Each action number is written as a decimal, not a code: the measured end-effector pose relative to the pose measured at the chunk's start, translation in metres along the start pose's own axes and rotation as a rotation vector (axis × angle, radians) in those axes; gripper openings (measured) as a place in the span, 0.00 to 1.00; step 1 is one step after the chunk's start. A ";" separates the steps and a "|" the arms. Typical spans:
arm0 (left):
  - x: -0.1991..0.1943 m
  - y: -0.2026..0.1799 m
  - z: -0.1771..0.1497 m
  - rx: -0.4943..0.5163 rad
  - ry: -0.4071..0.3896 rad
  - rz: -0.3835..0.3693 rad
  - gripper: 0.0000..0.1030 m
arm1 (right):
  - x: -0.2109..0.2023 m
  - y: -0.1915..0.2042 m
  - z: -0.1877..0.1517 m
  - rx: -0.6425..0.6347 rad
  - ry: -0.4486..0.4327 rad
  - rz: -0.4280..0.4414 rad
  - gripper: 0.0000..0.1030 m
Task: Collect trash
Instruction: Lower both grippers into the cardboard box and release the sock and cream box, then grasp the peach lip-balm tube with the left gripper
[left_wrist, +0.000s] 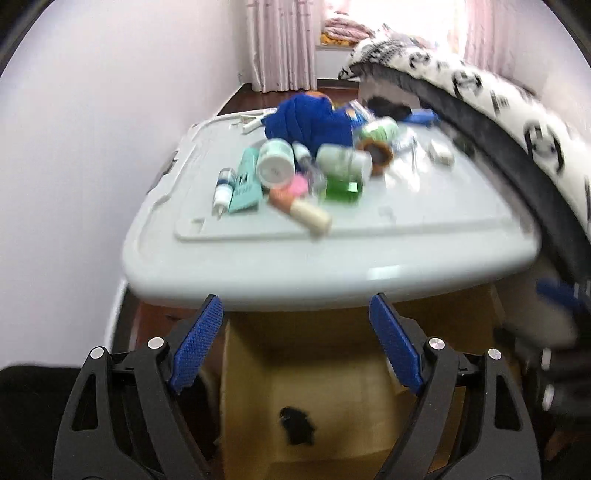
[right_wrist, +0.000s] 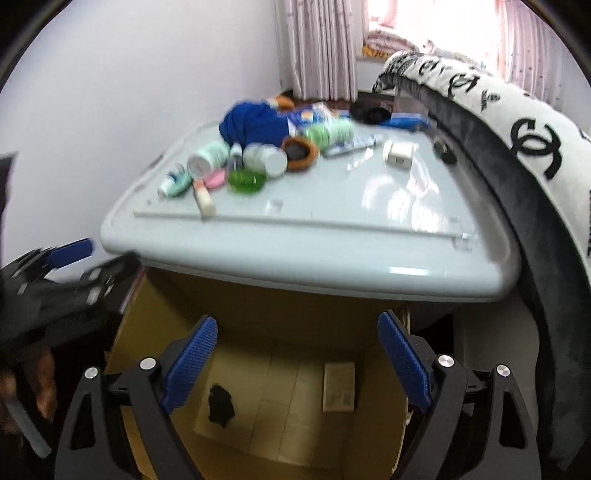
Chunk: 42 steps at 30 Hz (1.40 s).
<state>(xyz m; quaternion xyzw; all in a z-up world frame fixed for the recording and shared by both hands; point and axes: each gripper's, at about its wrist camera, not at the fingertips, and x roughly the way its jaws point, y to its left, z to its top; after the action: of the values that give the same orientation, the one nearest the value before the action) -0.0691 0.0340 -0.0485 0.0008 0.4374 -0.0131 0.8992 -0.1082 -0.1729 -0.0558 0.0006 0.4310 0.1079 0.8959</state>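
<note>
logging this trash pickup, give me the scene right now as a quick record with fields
surface: grey table, cluttered at its far side
clutter: blue cloth, white bottles, green dish, pink item, cream tube, white box
bin: cardboard box, open, below the table's near edge
in bin: black scrap, small carton
left tongs: open, nothing between them, above the bin
right tongs: open, nothing between them, above the bin
right side: patterned blanket
</note>
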 end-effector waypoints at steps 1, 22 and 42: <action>0.005 0.005 0.010 -0.044 -0.001 -0.020 0.78 | -0.001 0.001 0.002 -0.006 -0.010 -0.009 0.86; 0.121 -0.011 0.061 -0.274 0.130 0.124 0.63 | -0.024 -0.008 0.009 -0.032 -0.079 0.024 0.89; 0.094 0.007 0.049 -0.086 0.075 0.071 0.17 | -0.032 0.028 0.044 -0.304 -0.207 0.028 0.82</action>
<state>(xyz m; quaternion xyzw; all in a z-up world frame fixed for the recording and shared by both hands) 0.0277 0.0378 -0.0921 -0.0217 0.4706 0.0378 0.8813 -0.0996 -0.1477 -0.0008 -0.1178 0.3149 0.1838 0.9237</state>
